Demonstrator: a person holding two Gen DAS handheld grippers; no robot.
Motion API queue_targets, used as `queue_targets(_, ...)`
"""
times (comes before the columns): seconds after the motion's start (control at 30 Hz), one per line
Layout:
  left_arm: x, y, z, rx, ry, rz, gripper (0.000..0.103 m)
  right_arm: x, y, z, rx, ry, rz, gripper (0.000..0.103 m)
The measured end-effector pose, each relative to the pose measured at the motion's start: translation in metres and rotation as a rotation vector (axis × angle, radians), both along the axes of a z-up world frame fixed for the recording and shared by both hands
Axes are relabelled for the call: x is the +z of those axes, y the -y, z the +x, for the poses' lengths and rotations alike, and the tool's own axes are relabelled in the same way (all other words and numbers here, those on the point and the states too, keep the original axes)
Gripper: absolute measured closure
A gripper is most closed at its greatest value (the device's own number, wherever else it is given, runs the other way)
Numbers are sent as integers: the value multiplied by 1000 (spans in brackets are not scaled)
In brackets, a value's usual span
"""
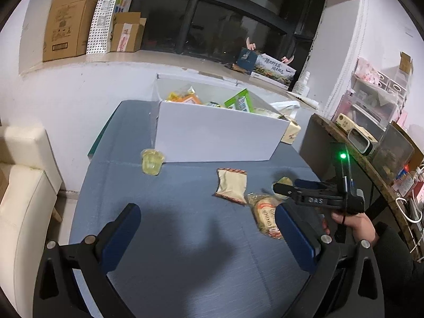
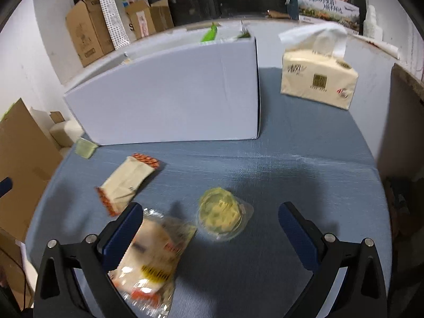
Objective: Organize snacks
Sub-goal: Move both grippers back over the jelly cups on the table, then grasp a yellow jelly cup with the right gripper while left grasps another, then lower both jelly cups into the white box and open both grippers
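Blue-padded and spread wide, the right gripper (image 2: 210, 218) holds nothing; in its own view the round jelly cup (image 2: 222, 216) sits on the blue tablecloth (image 2: 304, 175) almost midway between the two pads, a touch toward the left pad, at about 12 o'clock from the wrist. A clear-wrapped bread packet (image 2: 153, 257) lies at 7 o'clock of the cup, its long axis running from 7 to 1 o'clock, with the left pad over its upper edge. The left gripper (image 1: 208, 228) also stands open and empty over bare cloth, well apart from these snacks, so the right hand (image 1: 355, 224) is clearly nearer. Likely the cup goes first, then into the white box (image 2: 169, 92) at 11 o'clock; the packet beside it could get nipped too.
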State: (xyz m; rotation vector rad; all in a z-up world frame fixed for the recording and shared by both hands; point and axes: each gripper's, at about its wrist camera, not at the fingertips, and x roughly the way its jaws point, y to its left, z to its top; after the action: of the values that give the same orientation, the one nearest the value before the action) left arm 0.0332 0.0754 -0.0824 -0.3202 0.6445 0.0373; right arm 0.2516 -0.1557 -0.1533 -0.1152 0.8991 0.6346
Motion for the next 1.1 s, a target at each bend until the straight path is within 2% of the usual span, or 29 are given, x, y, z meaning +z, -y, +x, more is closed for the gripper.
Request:
queue_targets(0.03, -1, -1, 0, 5, -2, 0, 0, -4, -1, 3, -4, -20, -9, 41)
queue_targets(0.07, -2, -3, 0, 10, -4, 0, 0, -4, 0, 4, -26, -7, -36, 61)
queue_targets(0.1, -4, -4, 0, 13, -7, -4, 0, -2, 1, 3, -28, 3, -38, 63)
queue_targets(0.23, -8, -8, 3, 13, -12, -9, 0, 10, 9, -7, -23, 43, -7, 63)
queue_targets(0.37, -14, -18, 21, 10, -22, -6, 0, 23, 20, -17, -23, 55, 53, 63)
queue_targets(0.63, -38, -54, 110, 18, -138, 59, 0, 62, 26, -48, 27, 118, 128, 63)
queue_targets(0.8, -61, -70, 151, 66, -232, 79, 3, 68, 26, -56, 45, 129, 149, 63)
queue_targets(0.9, -72, -70, 161, 61, -256, 84, 16, 68, 24, -56, 55, 126, 153, 63)
queue_targets(0.93, -75, -69, 164, 55, -263, 89, 26, 68, 24, -57, 57, 123, 153, 63)
queue_targets(0.97, -78, -68, 167, 42, -268, 82, 43, 68, 23, -57, 61, 120, 155, 63)
queue_targets(1.0, -80, -68, 167, 46, -271, 90, 51, 68, 23, -58, 63, 121, 157, 63)
queue_targets(1.03, -79, -68, 167, 50, -266, 103, 56, 68, 23, -59, 64, 122, 156, 63)
queue_targets(1.1, -74, -68, 158, 39, -229, 68, 56, 67, 22, -60, 65, 121, 156, 63)
